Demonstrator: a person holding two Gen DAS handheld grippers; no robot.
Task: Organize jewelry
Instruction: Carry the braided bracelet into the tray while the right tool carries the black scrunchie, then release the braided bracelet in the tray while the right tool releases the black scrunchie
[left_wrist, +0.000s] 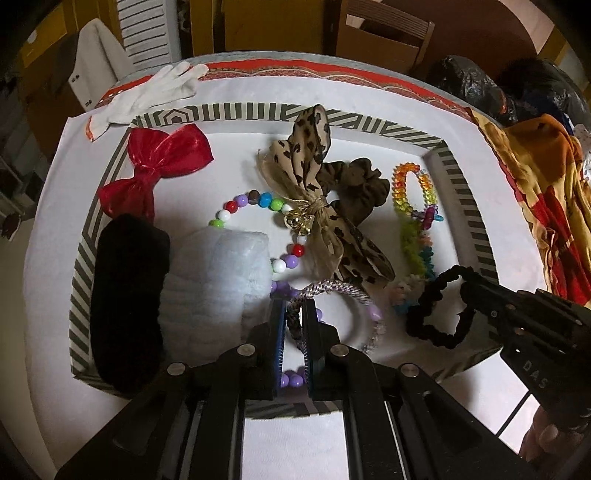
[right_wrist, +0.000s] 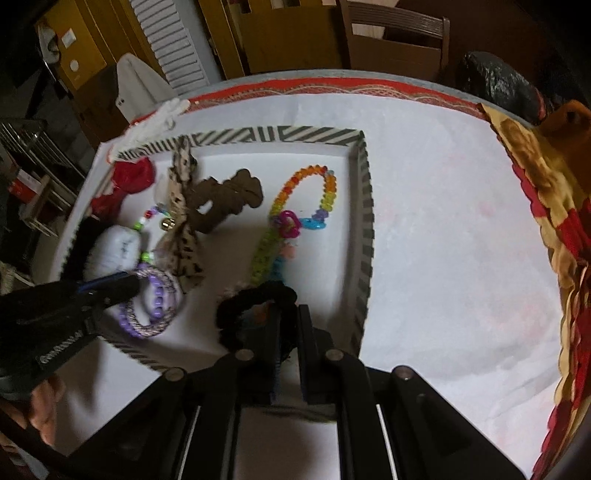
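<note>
1. One striped tray on the white surface — all jewelry inside.
2. Two bows: red bow, leopard bow.
3. Left gripper jaws clenched on one braided lilac ring.
4. Right gripper jaws pinch one black scrunchie.

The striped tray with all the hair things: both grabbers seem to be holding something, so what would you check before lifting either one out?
1. Left gripper shut on the braided lilac cord hair tie: ok, cord sits between the jaws.
2. Right gripper shut on the black ruffled scrunchie: ok.
3. Braided tie free of the purple bead bracelet: not ok, they overlap.
4. Scrunchie free of the rainbow coil bracelet: cannot tell, they touch in the right wrist view.
5. Leopard-print fabric bow clear of the braided tie: cannot tell, its tail lies close.
6. Bare white cloth outside the striped cardboard tray for setting down: ok.
</note>
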